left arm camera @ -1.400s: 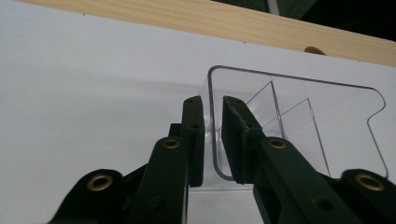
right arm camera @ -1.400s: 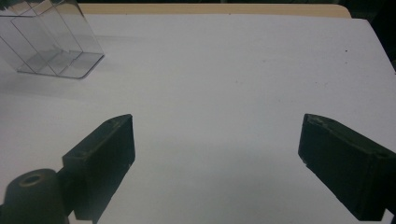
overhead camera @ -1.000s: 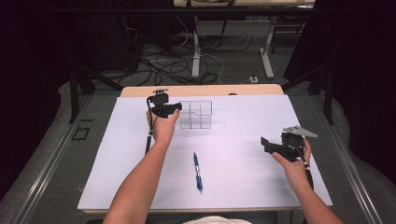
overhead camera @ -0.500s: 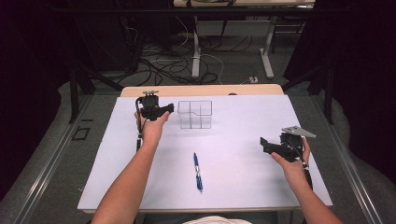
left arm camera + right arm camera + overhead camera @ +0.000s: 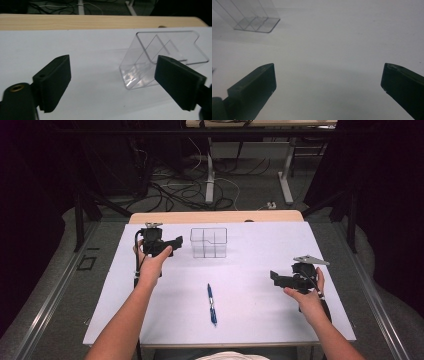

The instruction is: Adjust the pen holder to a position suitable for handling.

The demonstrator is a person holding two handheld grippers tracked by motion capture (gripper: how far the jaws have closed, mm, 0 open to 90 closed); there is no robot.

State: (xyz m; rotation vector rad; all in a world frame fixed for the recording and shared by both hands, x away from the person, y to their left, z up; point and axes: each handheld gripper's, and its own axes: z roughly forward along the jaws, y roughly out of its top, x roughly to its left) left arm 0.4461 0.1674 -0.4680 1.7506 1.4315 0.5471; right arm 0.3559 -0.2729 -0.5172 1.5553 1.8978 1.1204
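Standing upright, the clear plastic organiser [image 5: 208,242] shows inner dividers.

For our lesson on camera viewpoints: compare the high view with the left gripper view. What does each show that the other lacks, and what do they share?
High view alone: the blue pen lying on the white table sheet, the right gripper, and both forearms. Left gripper view alone: a close look between the left gripper's two black jaws, standing wide apart with nothing between them. Both share: the clear plastic divided box, the white sheet and the wooden table edge behind it.
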